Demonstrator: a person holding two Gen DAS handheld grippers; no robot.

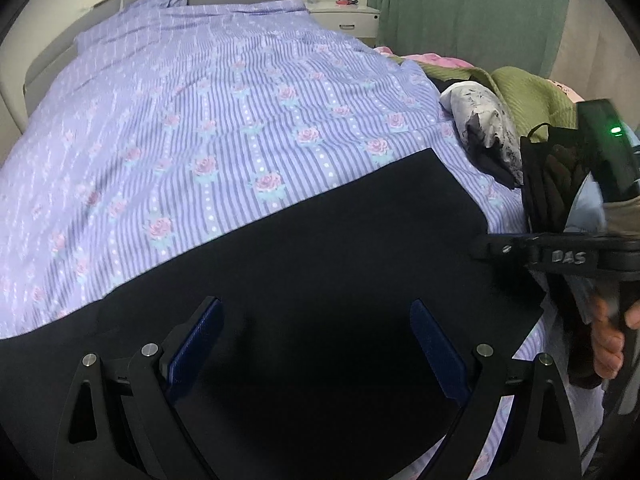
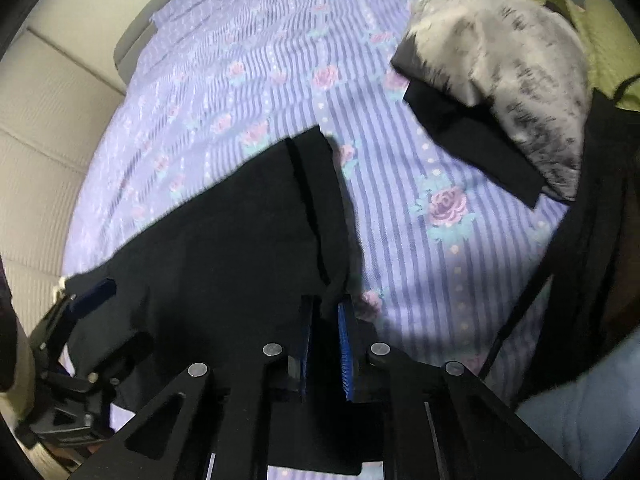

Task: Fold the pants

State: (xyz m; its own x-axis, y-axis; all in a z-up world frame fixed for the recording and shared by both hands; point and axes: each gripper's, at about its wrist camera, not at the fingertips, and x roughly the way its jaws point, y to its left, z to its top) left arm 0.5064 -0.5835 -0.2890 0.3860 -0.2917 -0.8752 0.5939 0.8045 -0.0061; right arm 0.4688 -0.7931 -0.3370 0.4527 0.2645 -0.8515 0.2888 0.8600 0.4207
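Black pants (image 1: 304, 248) lie flat on the purple flowered bed cover (image 1: 200, 120). My left gripper (image 1: 316, 312) is open, its blue pads (image 1: 200, 344) spread just above the pants. My right gripper (image 2: 325, 308) is shut on the pants' right edge (image 2: 320, 200), where a fold of cloth sits between the blue pads (image 2: 345, 340). The right gripper also shows in the left wrist view (image 1: 492, 246) at the pants' right edge. The left gripper shows in the right wrist view (image 2: 92, 292) at the pants' left edge.
A pile of clothes lies on the right of the bed: a grey-and-white mottled garment (image 2: 512, 76), a black one (image 2: 472, 148) and a green one (image 1: 528, 96). A nightstand (image 1: 344, 16) with a bottle stands beyond the bed, next to green curtains (image 1: 460, 12).
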